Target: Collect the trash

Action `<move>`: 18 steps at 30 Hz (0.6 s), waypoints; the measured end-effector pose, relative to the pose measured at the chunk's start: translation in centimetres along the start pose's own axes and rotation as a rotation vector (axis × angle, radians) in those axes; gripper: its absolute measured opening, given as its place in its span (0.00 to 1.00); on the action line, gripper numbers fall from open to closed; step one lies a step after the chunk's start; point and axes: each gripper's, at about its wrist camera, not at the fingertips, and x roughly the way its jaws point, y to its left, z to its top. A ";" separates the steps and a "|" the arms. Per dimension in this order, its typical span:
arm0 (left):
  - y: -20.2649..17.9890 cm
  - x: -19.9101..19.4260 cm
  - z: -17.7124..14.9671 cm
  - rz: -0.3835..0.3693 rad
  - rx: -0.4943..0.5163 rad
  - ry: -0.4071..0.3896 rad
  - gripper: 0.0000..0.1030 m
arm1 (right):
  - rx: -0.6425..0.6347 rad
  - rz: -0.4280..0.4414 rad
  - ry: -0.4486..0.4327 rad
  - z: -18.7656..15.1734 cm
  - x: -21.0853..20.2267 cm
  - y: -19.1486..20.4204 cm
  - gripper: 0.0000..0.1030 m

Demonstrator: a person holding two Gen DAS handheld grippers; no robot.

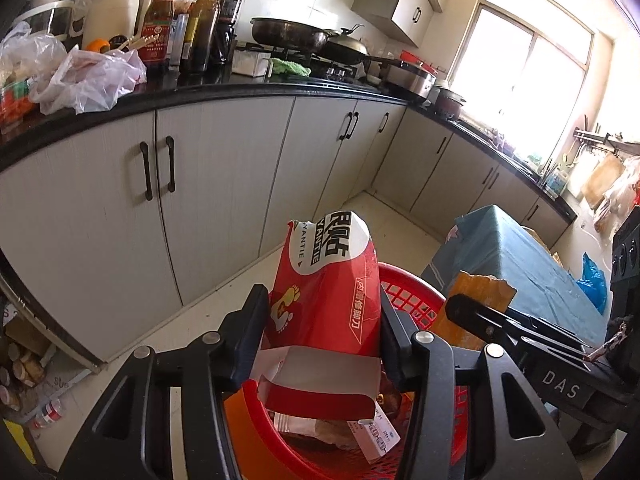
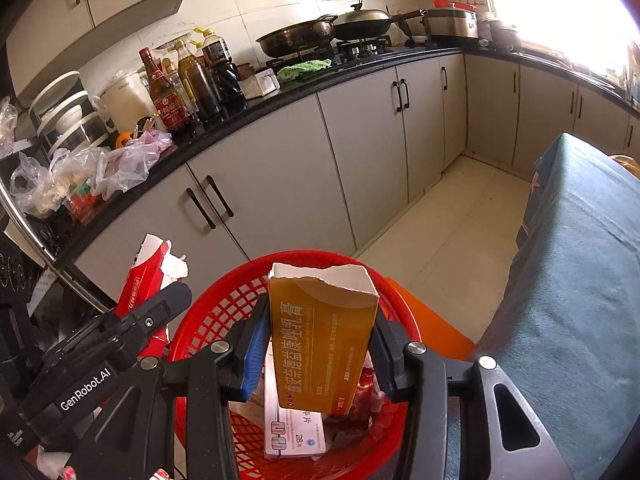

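In a kitchen with a cluttered black worktop (image 1: 248, 90) and pale floor, the left gripper (image 1: 324, 328) had its fingers clamped on a red carton (image 1: 326, 292), the right gripper (image 2: 320, 344) on an orange box (image 2: 324, 340), both above a red basket (image 2: 216, 320).

Daylight floods from window (image 1: 532, 60), blown-out glare; fisheye bends edges, dark corners; focus sharp.
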 end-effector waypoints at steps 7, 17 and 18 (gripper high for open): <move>0.0 0.0 -0.2 -0.002 0.001 -0.001 0.60 | 0.025 0.018 -0.007 0.0 -0.3 -0.5 0.51; -0.4 -2.2 -0.3 0.021 0.013 -0.050 0.75 | 0.079 0.026 -0.027 -0.4 -2.6 -1.7 0.58; -0.5 -2.5 -0.4 0.024 0.015 -0.056 0.78 | 0.080 0.026 -0.026 -0.6 -2.8 -1.8 0.59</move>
